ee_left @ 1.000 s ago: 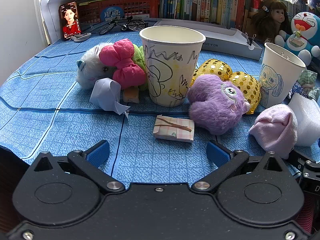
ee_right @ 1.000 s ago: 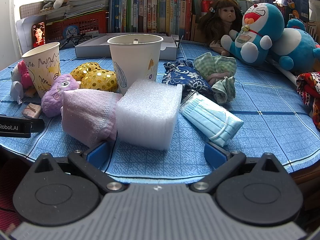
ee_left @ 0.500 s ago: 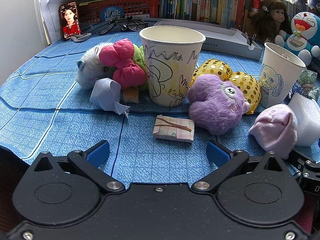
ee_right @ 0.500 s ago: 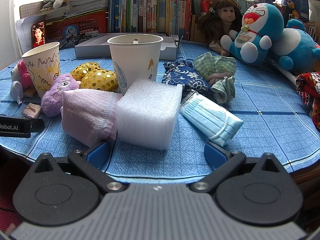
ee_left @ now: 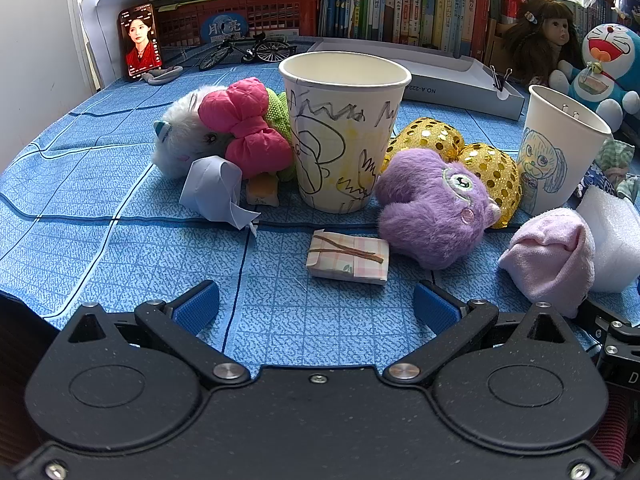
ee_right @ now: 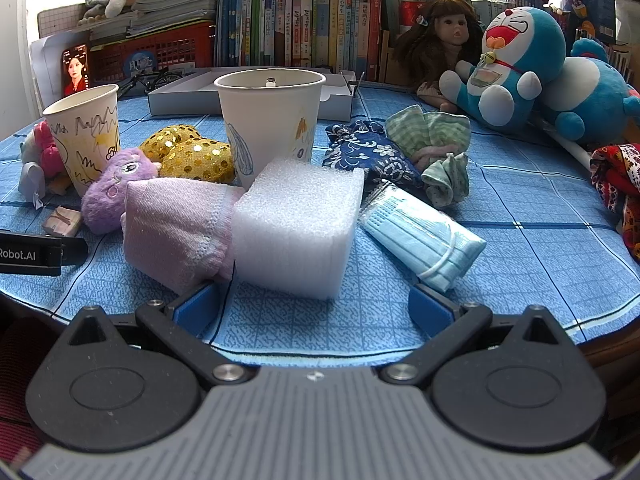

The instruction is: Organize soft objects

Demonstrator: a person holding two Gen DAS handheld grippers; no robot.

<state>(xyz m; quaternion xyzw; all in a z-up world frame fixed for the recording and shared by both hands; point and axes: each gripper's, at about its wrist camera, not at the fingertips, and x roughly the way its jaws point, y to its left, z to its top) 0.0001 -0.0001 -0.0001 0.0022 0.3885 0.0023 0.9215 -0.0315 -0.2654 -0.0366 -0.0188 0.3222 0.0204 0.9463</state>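
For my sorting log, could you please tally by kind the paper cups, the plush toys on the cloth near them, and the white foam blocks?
Paper cups: 2, the scribbled cup and the dog-drawing cup.
Plush toys: 2, the purple plush and the white furry plush.
Foam blocks: 1, the white foam block.
Total: 5.

Nothing visibly changes across the second: in both wrist views every item on the worktop (ee_left: 120,248) keeps its place, and neither view shifts. The left tool (ee_left: 316,308) and the right tool (ee_right: 314,308) stay where they were, blue fingers (ee_left: 196,306) spread wide and empty, just short of the nearest soft things
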